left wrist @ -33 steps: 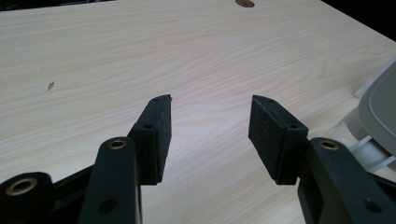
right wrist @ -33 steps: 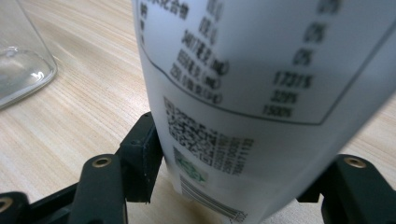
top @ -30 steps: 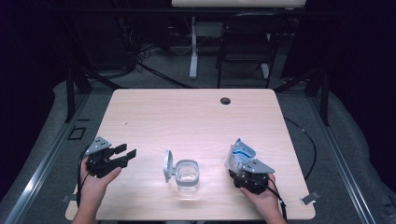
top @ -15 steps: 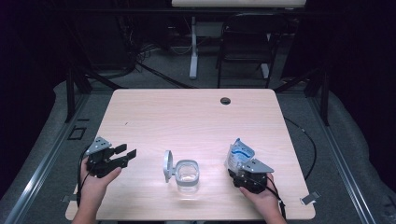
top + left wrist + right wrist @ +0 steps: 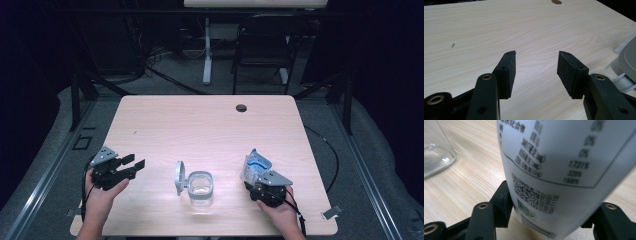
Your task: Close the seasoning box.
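right gripper [image 5: 261, 181] sits at the near right of the table [image 5: 210, 125] w/ a white pouch [image 5: 255, 167] between its jaws. its jaws have just been closing a little; in the right gripper view the pouch [image 5: 564, 170] fills the gap, the left pad touches its printed wall and the right pad is hidden behind it, so the grip reads as on or nearly on, jaws wide because the pouch is wide. vs. the earlier high views, pouch and both hands sit in the same spots; no lift yet. judgement: this is the grasp step, and tightening comes before any carry toward the jar.

glass jar [image 5: 200, 184] stands open at near centre, well apart from the pouch, its hinged lid [image 5: 179, 176] tipped up on its left side. jar wall [image 5: 435, 150] shows at the left of the right gripper view, w/ bare wood between.

left gripper [image 5: 131, 166] hovers near the left edge, jaws wide apart, nothing between them; the lid [image 5: 627, 60] lies off to its right.

room: the path from pouch to jar is unobstructed. pouch is near the right and front edges, so keep moves inward. far half of the table holds just a cable hole [image 5: 241, 108].
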The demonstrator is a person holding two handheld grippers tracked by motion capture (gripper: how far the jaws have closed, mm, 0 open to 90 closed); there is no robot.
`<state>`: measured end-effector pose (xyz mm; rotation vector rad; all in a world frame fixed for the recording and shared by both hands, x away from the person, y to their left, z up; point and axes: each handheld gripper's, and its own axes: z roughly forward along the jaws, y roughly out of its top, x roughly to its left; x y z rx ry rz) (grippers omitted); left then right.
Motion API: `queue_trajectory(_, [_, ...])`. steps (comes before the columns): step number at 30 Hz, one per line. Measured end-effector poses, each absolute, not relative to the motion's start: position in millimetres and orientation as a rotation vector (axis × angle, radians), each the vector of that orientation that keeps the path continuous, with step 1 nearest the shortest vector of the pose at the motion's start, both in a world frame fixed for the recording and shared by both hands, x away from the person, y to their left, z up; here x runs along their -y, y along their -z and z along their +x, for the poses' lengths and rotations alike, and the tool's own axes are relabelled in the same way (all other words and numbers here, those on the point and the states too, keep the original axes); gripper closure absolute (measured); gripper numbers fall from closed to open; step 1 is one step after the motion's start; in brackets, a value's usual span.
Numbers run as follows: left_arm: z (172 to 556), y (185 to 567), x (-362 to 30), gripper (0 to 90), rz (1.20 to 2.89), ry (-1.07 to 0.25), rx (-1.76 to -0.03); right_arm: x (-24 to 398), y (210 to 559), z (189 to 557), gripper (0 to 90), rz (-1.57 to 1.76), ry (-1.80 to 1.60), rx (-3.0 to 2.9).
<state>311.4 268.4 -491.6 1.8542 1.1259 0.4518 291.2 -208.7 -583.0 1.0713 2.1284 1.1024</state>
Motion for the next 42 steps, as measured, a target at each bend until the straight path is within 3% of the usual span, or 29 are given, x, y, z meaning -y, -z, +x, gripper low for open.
queue_trajectory(42, [311.4,491.6,-268.6,49.3,1.85,-0.452,-1.13,209.9,576.5,288.5,42.3,1.053,-1.076,-2.118])
